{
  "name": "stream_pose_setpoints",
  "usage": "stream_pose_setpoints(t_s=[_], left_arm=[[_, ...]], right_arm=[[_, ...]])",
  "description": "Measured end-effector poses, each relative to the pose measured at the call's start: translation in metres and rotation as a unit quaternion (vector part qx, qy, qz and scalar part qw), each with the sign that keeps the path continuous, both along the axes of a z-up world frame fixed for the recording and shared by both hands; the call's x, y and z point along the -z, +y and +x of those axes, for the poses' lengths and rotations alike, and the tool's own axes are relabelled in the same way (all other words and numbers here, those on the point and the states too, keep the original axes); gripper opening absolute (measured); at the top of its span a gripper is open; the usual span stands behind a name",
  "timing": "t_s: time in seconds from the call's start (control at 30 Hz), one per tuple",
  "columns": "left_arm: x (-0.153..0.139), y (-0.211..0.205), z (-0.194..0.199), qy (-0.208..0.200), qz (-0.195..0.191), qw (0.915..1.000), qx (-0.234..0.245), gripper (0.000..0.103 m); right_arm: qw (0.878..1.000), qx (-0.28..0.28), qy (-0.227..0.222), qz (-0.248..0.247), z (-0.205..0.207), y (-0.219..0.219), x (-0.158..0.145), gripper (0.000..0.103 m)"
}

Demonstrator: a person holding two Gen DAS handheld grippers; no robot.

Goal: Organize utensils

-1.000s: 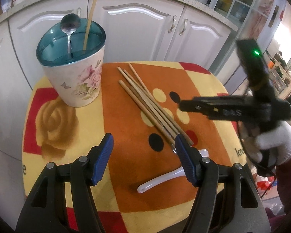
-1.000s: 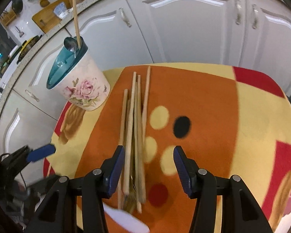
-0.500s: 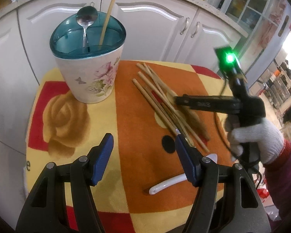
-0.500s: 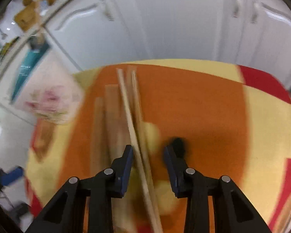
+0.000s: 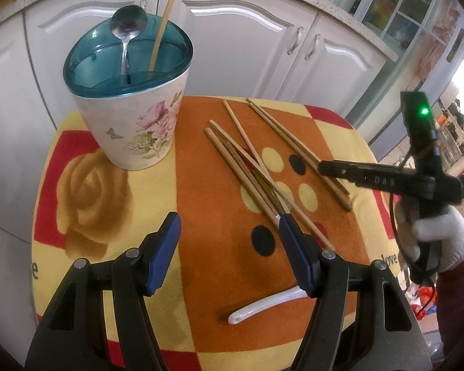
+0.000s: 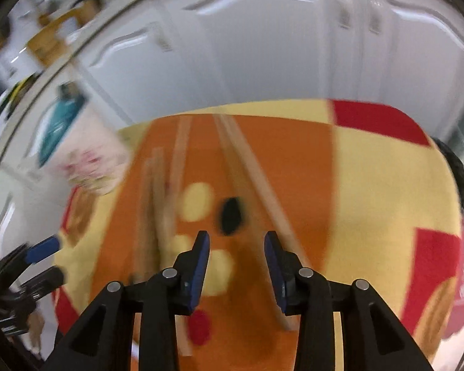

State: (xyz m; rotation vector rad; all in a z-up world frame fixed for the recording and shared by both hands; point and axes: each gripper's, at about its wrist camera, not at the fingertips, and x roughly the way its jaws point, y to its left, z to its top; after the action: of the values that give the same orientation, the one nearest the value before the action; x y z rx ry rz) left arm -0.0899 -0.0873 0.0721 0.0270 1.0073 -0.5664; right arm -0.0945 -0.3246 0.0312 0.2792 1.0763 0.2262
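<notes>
The wooden chopsticks (image 5: pixel 247 170) lie loose on the orange middle of the patterned cloth (image 5: pixel 86 191) covering the counter, fanned in two groups: a crossed bundle running from about 11 o'clock down to 5 o'clock, and a pair (image 5: pixel 297 151) set apart toward 2 o'clock. A white ceramic spoon (image 5: pixel 263 304) lies near the cloth's front edge at 6 o'clock. The floral utensil holder (image 5: pixel 133 114) with its teal lid (image 5: pixel 126 61) stands at 10 o'clock, close to the back-left edge of the cloth, with a metal spoon (image 5: pixel 128 31) and one chopstick (image 5: pixel 167 18) upright in its slots. Bare cloth lies open between the holder and the bundle and along the left side; white cabinet doors (image 5: pixel 232 49) rise just behind the counter. The left claw (image 5: pixel 227 253) stands wide open above the cloth, gripping nothing, its right pad over the near end of the bundle. The right claw (image 6: pixel 236 266), held by a white-gloved hand (image 5: pixel 439 241), reaches in from 3 o'clock; its jaws are opening, with nothing between them, and its tip sits over the separate pair. In the blurred right wrist view, that pair (image 6: pixel 253 179) runs just beside the right finger, outside the gap.
</notes>
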Motion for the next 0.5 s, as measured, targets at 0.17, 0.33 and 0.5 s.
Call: stream_pose_setpoints(t_s=[0.17, 0.33, 0.5], left_arm=[[0.000, 0.004, 0.000, 0.001, -0.001, 1.0000, -0.008, 0.066], [0.000, 0.007, 0.000, 0.001, -0.004, 0.9999, -0.013, 0.066], [0.003, 0.003, 0.005, 0.011, -0.013, 0.9999, -0.004, 0.066]], right_arm=[[0.998, -0.046, 0.000, -0.044, 0.017, 0.041, 0.010, 0.040], [0.995, -0.029, 0.006, -0.096, 0.021, 0.032, 0.024, 0.040], [0.997, 0.023, 0.025, -0.075, 0.009, -0.018, 0.021, 0.040]])
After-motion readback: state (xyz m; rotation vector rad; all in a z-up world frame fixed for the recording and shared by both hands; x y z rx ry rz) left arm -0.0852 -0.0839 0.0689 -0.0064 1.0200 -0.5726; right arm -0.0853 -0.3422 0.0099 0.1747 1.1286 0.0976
